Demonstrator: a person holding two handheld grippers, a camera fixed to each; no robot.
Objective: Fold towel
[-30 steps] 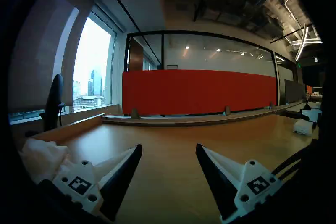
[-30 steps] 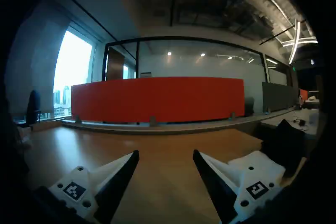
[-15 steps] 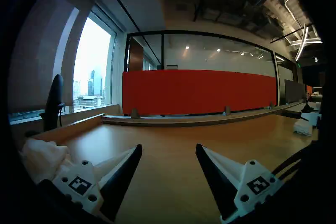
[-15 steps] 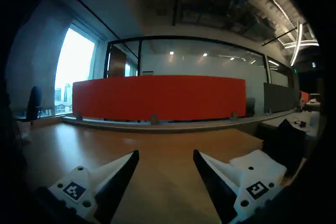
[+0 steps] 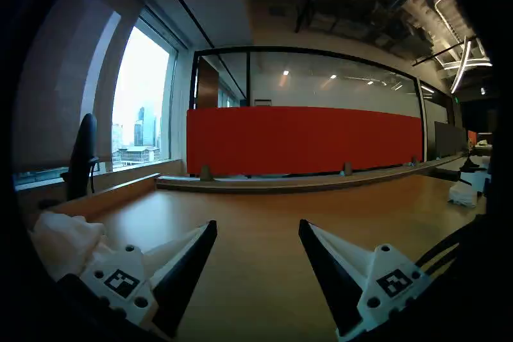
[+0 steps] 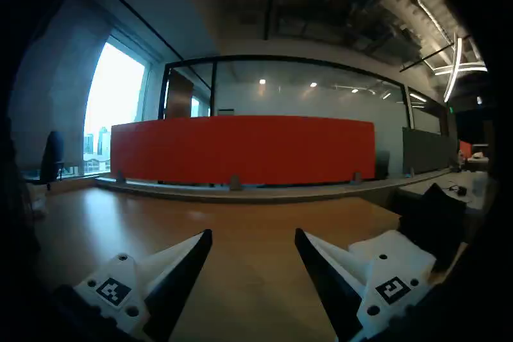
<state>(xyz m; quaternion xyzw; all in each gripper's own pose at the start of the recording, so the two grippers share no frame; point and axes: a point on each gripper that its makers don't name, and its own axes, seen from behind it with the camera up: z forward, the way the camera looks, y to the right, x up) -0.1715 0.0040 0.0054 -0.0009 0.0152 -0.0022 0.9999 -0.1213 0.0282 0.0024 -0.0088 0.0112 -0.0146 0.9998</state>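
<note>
— What did the left gripper view give you?

— The left gripper (image 5: 256, 223) had its fingers spread wide with nothing between them, low over a wooden desk (image 5: 256, 271). A crumpled white towel (image 5: 61, 242) lay at the lower left, just beside the left-hand finger. That finger hid its near edge, and the dark rim of the picture cut off its outer side.

— Anything else there?

— A small white bundle (image 5: 462, 193) sat at the far right, too small to name. Dark cables (image 5: 449, 249) ran off the edge below it. A red partition (image 5: 301, 140) closed the back of the desk, and a bright window (image 5: 138, 111) stood to the left.

— And the right gripper view?

— The right gripper (image 6: 252, 233) also gaped empty over the wood. A white folded cloth (image 6: 401, 246) lay behind the right-hand finger, which covered its front. I could not tell whether the two touched, nor whether the cloth was a towel. Just beyond it stood a black shape (image 6: 436, 217), too dark to make out.
</note>
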